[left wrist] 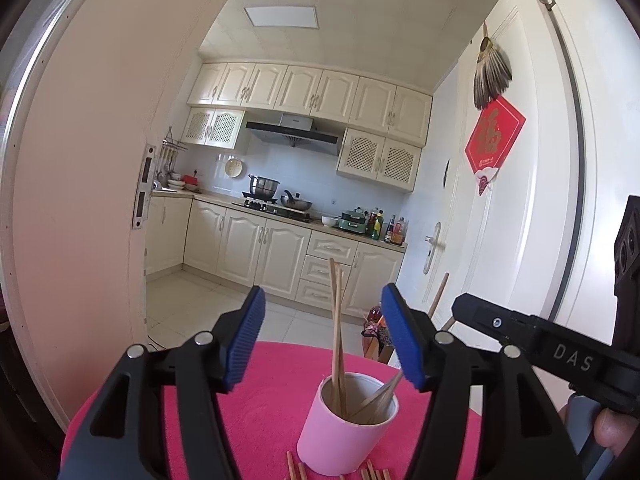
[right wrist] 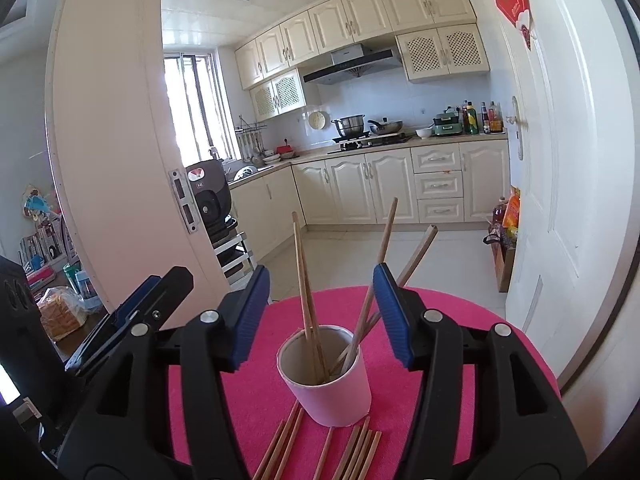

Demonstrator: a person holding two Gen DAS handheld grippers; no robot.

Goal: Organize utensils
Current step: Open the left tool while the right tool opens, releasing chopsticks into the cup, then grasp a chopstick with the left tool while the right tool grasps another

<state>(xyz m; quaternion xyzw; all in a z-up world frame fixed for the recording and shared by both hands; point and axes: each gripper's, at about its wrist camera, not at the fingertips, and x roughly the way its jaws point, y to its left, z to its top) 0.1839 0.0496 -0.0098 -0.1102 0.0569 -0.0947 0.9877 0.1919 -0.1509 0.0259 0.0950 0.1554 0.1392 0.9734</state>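
A pink cup (left wrist: 344,436) (right wrist: 332,392) stands on a round table with a pink cloth (left wrist: 260,412) (right wrist: 256,380). Several wooden chopsticks (left wrist: 338,340) (right wrist: 306,292) stand in it, leaning left and right. More chopsticks (right wrist: 352,452) (left wrist: 294,468) lie flat on the cloth in front of the cup. My left gripper (left wrist: 324,338) is open and empty, above and in front of the cup. My right gripper (right wrist: 322,314) is open and empty, with the cup between its fingers in view. The right gripper's body shows at the right of the left wrist view (left wrist: 560,352).
An open door (right wrist: 112,128) stands at the left and another white door (right wrist: 560,160) at the right. A kitchen with cabinets (right wrist: 360,188) lies beyond. A crate with bottles (right wrist: 504,236) sits on the floor by the right door. A bag of bread (right wrist: 60,312) lies at left.
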